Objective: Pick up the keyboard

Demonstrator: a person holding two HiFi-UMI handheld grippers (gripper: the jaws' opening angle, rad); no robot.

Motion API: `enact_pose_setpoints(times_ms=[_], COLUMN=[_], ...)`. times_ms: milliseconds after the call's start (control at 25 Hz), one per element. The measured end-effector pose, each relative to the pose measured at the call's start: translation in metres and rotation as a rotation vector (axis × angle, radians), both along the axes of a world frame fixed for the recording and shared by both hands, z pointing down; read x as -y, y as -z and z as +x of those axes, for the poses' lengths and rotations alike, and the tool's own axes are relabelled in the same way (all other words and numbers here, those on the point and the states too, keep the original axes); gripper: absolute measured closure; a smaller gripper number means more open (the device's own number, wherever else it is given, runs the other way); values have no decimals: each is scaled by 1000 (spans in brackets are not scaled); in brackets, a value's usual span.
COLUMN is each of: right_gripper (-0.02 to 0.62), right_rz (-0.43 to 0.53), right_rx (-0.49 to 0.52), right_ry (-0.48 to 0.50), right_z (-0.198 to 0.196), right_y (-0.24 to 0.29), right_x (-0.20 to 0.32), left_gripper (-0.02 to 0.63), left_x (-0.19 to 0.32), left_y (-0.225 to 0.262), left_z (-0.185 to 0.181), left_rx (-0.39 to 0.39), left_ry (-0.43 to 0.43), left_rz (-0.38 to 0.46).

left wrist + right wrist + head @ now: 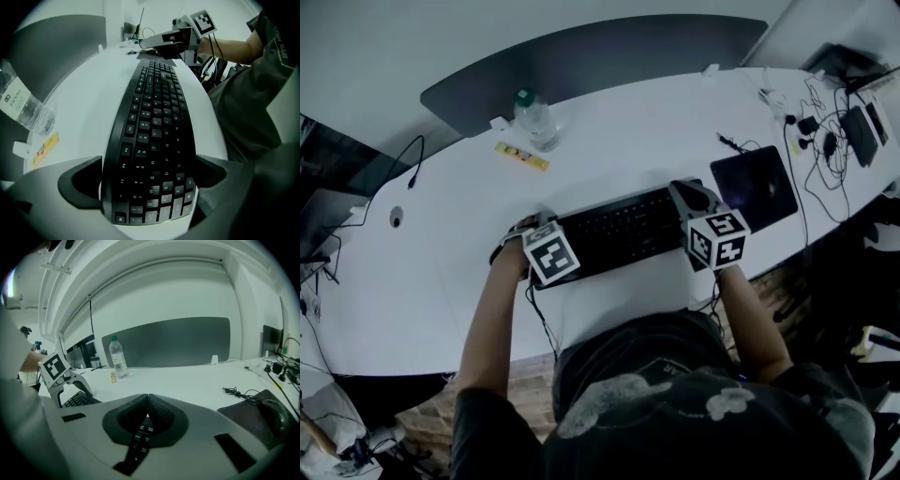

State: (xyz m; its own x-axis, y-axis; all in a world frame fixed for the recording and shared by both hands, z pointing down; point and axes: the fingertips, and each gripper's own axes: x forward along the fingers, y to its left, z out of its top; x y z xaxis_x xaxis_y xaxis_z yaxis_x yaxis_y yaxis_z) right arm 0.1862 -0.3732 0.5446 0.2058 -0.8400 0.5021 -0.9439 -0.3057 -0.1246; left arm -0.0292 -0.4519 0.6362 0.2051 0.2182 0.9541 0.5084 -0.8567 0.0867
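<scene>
Left gripper view pretty much tells the story: the left tongs (147, 179) are spread wide and straddling the left end of the keyboard (154, 122), one jaw on each long edge. The pads sit just beside the edges, and I don't see them actually squeezing yet. The keyboard is lying flat on the white desk (628, 141), right in front of the person, with the mouse pad (755, 186) just off its right end and a water bottle (534, 117) well behind it.

The right tongs (147, 404) are closed tip to tip with nothing pinched between them. They're parked over the keys at the keyboard's right end, more resting there than grabbing.

So my read is we're at the "line up the grip" step and the pickup hasn't started. The next move should be closing the left jaws onto the keyboard's edges and then lifting. One-ended grip on a long board like that will probably want to sag or twist, so I'd guess the right side needs to open up and take the other end too.

Pose-wise, the left forearm (492, 319) reaches straight out from the body with its tongs pointing steeply down. The right one is tilted much shallower, aimed out across the desk.
</scene>
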Motion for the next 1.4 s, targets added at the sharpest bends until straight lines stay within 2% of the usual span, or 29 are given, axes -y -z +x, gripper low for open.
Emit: enact_pose_setpoints(times_ms=[120, 200, 240, 400, 520, 640, 760, 920, 1040, 1120, 1280, 1400], right_gripper=[594, 594, 594, 594, 594, 594, 594, 590, 429, 389, 330, 338], right_rz=[-10, -14, -15, -19, -29, -50, -108, -235, -402, -519, -719, -838], right_rx=[-1, 2, 5, 9, 4, -7, 29, 123, 276, 380, 471, 534], right_ry=[4, 6, 9, 33, 66, 134, 285, 581, 898, 1071, 1271, 1356], right_z=[2, 2, 2, -1, -3, -6, -13, -25, -55, -76, -99, -108], right_y=[-1, -1, -1, -1, -3, -4, -6, -11, -23, -31, -52, -63], right_x=[-2, -2, -2, 1, 7, 17, 33, 59, 61, 56, 46, 39], left_gripper=[20, 18, 18, 18, 18, 18, 18, 18, 18, 18, 18, 18], left_x=[-7, -6, -5, -6, -8, -6, -7, -8, -8, -8, -8, -8], left_y=[-8, -11, -11, -8, -8, -8, -6, 0, 4, 5, 7, 8], left_z=[-10, -21, -23, -24, -16, -22, -20, -17, -17, -16, -16, -16], left_rx=[129, 221, 242, 233, 192, 208, 181, 139, 121, 114, 97, 94], left_ry=[-19, -21, -21, -17, -22, -17, -17, -11, -7, -8, -10, -3], left_rz=[-22, 4, 14, 14, 15, 29, 51, 97, 129, 142, 152, 166])
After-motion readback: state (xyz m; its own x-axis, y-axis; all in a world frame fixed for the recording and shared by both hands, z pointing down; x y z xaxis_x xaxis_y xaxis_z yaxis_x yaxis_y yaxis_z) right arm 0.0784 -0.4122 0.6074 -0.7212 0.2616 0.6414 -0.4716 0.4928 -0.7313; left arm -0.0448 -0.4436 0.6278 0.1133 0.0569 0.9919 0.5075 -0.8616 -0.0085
